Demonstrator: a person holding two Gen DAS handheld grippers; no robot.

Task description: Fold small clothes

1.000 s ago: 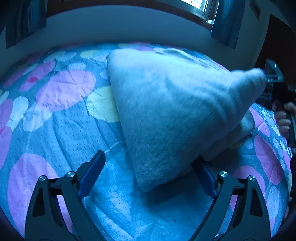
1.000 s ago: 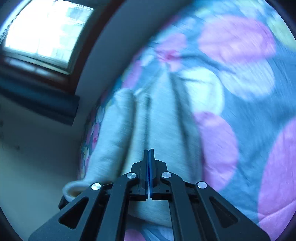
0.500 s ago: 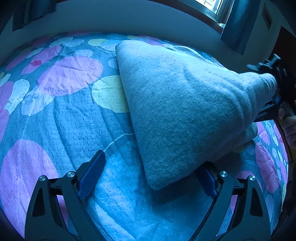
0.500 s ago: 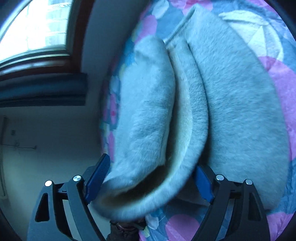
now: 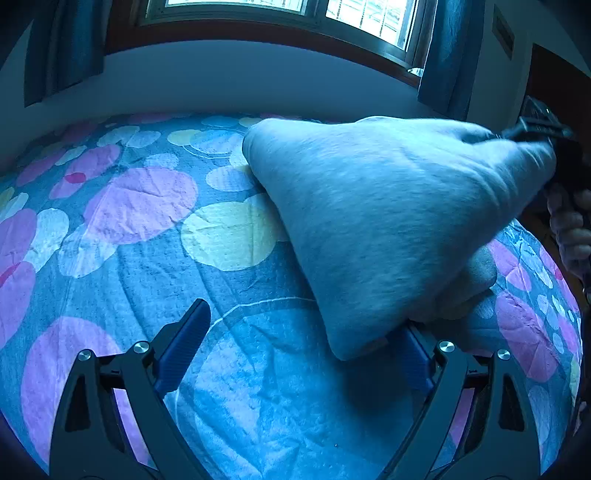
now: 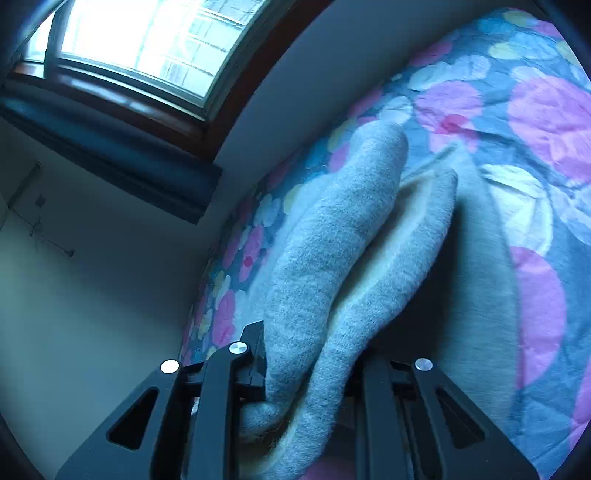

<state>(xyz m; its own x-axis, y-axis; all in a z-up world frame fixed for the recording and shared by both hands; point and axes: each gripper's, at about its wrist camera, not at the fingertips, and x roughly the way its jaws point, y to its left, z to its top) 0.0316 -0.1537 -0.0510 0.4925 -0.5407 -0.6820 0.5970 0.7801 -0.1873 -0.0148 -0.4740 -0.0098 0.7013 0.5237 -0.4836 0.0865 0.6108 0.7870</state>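
Observation:
A grey fleece garment [image 5: 388,221] lies folded on the bed, with its right end lifted off the quilt. My right gripper [image 5: 535,127] holds that raised end at the far right of the left wrist view. In the right wrist view the garment's thick doubled edge [image 6: 325,258] is bunched between the right gripper's [image 6: 310,369] jaws, which are closing on it. My left gripper [image 5: 303,354] stands open low over the quilt. The garment's near corner hangs just inside its right finger [image 5: 413,354], without being pinched.
The bed carries a blue quilt [image 5: 147,221] with pink, yellow and white dots. A wall, a window [image 5: 332,14] and dark curtains [image 5: 447,55] stand behind it. A person's hand [image 5: 572,229] grips the right tool at the bed's right edge.
The right gripper opened wide around the garment's doubled edge, then closed on it and rose, pulling that end up. The left gripper stayed open and drew back slightly.

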